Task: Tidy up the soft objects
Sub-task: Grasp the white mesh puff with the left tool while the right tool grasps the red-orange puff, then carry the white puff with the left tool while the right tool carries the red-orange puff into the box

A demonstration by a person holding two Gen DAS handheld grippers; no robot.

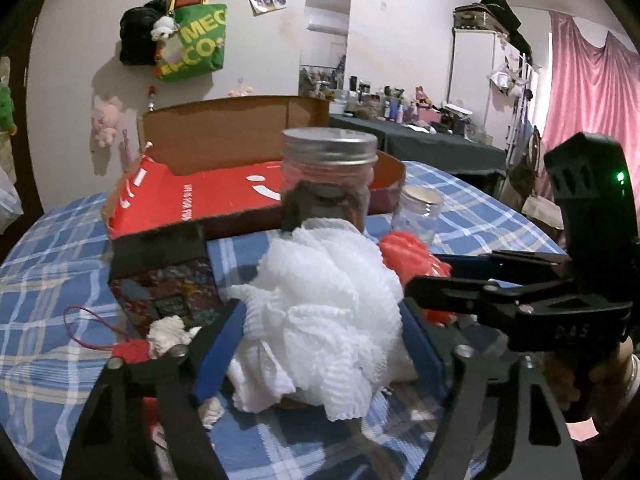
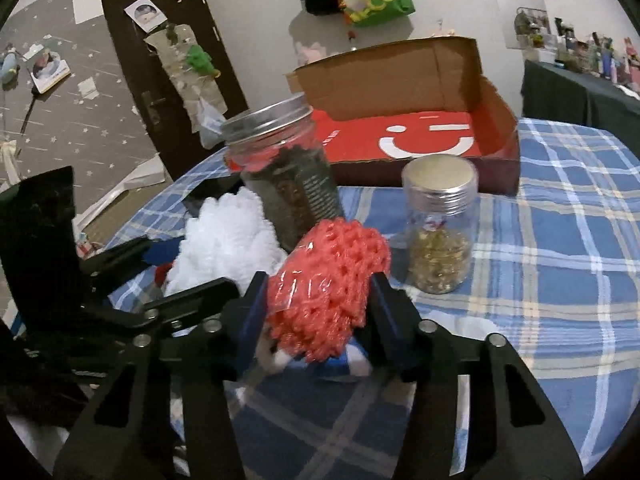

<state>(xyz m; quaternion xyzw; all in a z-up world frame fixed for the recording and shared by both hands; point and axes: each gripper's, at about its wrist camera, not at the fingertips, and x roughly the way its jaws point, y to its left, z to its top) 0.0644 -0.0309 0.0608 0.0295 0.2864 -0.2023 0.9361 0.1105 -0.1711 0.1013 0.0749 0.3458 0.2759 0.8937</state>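
Observation:
A white mesh bath pouf sits on the blue plaid tablecloth, filling the gap between the blue pads of my left gripper, which is shut on it. In the right wrist view a red foam net is squeezed between the blue pads of my right gripper, just above the cloth. The white pouf lies to its left. An open cardboard box with a red floor stands behind both. The right gripper's black frame reaches in from the right in the left wrist view.
A tall jar with a metal lid stands right behind the pouf, and a small jar is beside it. A patterned box and a small white plush on a red cord lie at the left. A dark-clothed table with clutter is beyond.

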